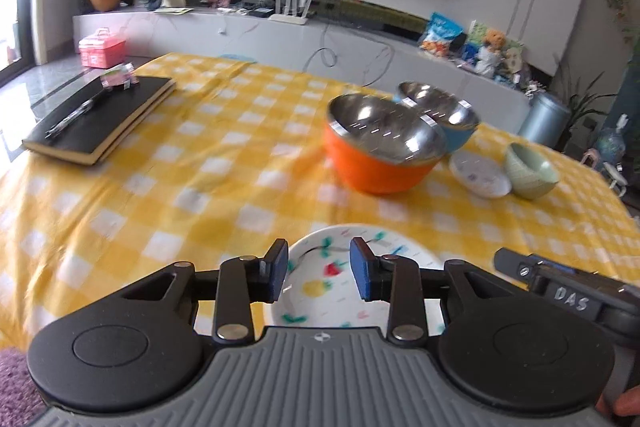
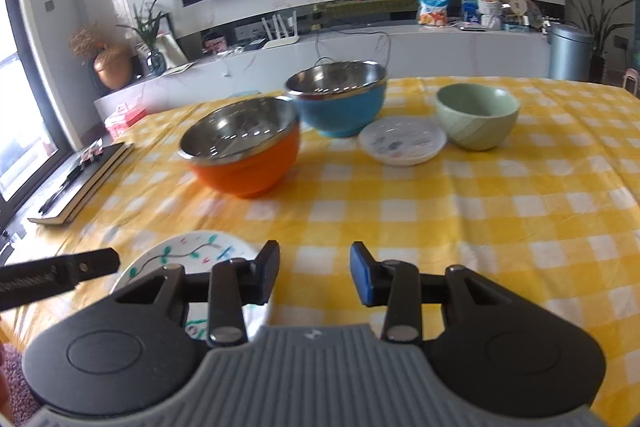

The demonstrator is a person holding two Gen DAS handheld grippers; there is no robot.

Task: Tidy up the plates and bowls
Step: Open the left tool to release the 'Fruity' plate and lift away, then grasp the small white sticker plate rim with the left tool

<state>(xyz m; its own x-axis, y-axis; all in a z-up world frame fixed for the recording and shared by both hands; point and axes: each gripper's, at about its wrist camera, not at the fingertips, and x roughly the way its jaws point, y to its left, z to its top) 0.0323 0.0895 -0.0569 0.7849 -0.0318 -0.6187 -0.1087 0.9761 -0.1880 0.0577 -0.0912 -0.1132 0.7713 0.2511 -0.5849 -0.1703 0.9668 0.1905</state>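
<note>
Both tongs spread and empty, left gripper (image 1: 319, 269) over the plate (image 1: 340, 279), right gripper (image 2: 315, 273) over bare cloth; orange bowl (image 1: 380, 151) at one o'clock, tilted, likely to tip if nudged.

Left gripper (image 1: 319, 269): jaws apart, blue pads facing each other, nothing pinched between them, pointing forward and tilted down. Right gripper (image 2: 315, 273): same pose, jaws apart, nothing in the gap. Side by side, close together, each one's black tip showing at the edge of the other's view.
</note>
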